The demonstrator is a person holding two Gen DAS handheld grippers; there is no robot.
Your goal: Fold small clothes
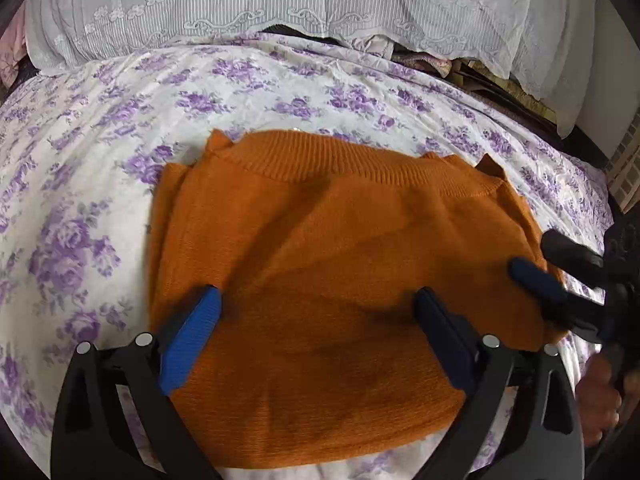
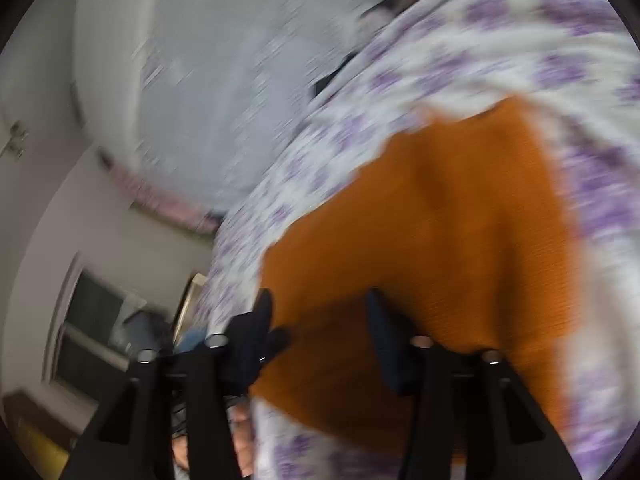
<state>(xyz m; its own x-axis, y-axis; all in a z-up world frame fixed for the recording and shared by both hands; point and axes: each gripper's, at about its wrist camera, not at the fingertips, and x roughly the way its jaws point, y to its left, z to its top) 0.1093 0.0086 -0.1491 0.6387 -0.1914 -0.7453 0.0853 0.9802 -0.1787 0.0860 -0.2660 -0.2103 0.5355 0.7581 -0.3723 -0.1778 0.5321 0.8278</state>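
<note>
An orange sweater (image 1: 320, 280) lies folded into a rough rectangle on a bed covered by a sheet (image 1: 100, 160) printed with purple flowers. Its ribbed band runs along the edge farthest from the left tongs (image 1: 320, 312), and folded layers show at the far corners.

The left tongs hover over the near half of the sweater with their fingers spread wide, one blue pad (image 1: 192, 340) to the left and a darker one to the right, orange knit filling the gap between them. They pinch nothing.

To the right of the left tongs, the right tongs (image 1: 540, 264) reach in over the sweater's right edge, their two dark tips apart, with a hand (image 1: 600, 400) showing below them at the frame's edge.

The right wrist view is heavily blurred. There the right tongs (image 2: 320, 312) are spread, with the sweater (image 2: 440, 220) ahead of and between the fingers; whether either tip touches the cloth cannot be told. The flowered sheet (image 2: 560, 60) surrounds the sweater.

Beyond the sweater, past the far side of the bed, a white lace cloth (image 1: 280, 4) hangs across the background.
</note>
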